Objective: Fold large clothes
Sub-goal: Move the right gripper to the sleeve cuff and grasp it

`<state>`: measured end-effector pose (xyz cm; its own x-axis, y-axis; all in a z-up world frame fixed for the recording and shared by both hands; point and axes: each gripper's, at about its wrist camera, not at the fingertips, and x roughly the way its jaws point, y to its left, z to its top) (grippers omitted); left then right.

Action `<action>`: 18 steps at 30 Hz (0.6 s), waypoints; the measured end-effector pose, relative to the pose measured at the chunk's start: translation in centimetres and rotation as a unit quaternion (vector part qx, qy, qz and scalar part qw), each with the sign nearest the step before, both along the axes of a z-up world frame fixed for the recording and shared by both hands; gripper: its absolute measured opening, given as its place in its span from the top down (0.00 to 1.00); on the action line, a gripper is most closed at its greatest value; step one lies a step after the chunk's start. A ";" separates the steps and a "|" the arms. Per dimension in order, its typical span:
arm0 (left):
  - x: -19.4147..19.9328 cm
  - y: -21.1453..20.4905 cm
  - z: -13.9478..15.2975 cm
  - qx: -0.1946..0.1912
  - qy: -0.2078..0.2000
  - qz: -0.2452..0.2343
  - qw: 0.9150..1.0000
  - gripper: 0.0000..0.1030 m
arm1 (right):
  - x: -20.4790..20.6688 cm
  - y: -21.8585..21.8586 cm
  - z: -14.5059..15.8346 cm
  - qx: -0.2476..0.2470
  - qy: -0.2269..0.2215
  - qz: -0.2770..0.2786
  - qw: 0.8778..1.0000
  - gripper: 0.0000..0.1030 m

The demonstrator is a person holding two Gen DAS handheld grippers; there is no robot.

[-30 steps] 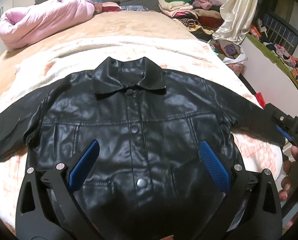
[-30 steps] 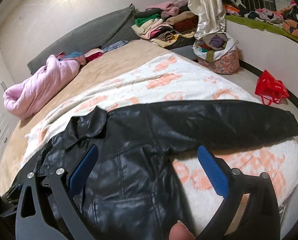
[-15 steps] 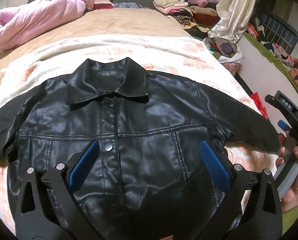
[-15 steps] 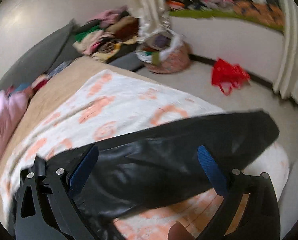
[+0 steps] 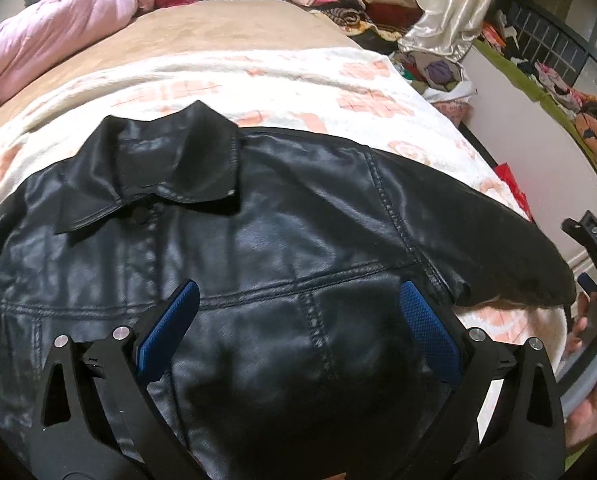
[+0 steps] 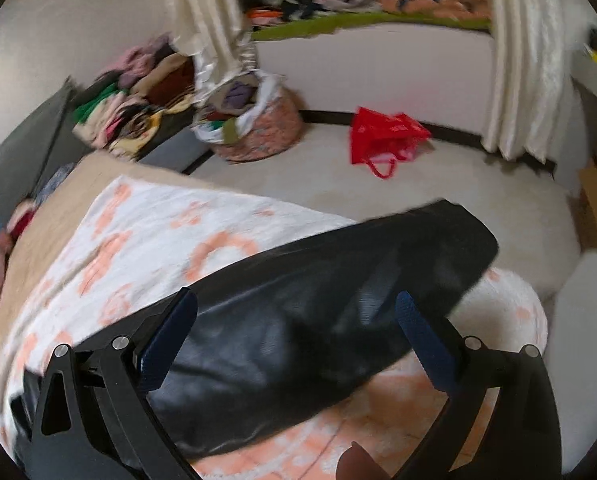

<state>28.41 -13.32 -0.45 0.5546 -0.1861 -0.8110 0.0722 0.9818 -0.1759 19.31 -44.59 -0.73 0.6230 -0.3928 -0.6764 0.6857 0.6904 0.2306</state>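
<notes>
No lettering can be read for certain. The right gripper (image 5: pixel 596 264) bears small pale marks near its tip, and the red bag (image 6: pixel 384 136) shows faint print, both illegible.

Left gripper (image 5: pixel 298 320): jaws standing wide apart, nothing between the blue pads (image 5: pixel 168 326); both black finger arms are reaching up from the near edge of its own view, tips pointing far.

Right gripper (image 6: pixel 296 330): jaws likewise spread wide, pads (image 6: pixel 420 338) gripping nothing (this view is blurring, so fine detail is unclear). In the left wrist view it is showing only as a black body at the far right edge.

Hand (image 5: pixel 594 396): wrapping around the right gripper's grey handle at the right edge, fingertips curling over the front. A fingertip is poking in at the near edge of the right wrist view.
</notes>
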 end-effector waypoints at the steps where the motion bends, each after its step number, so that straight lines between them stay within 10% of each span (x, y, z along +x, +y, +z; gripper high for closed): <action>1: 0.4 -0.4 -0.3 0.003 0.003 -0.002 1.000 0.09 | -0.4 -1.0 -0.4 0.018 -0.002 -0.020 1.000 0.04; 9: 1.9 -1.7 -1.7 -0.002 0.016 -0.012 1.000 0.09 | -3.0 -7.0 -4.1 0.126 -0.017 -0.128 0.984 0.04; 18: 3.8 -2.6 -3.0 0.022 0.026 -0.022 0.999 0.09 | -2.1 -9.9 -7.5 0.227 -0.076 -0.110 0.965 0.04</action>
<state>32.18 -15.91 -3.50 0.5033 -0.1732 -0.8465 0.1076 0.9846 -0.1375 17.16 -54.53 -8.24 0.6643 -0.2117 -0.7169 0.7383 0.3356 0.5851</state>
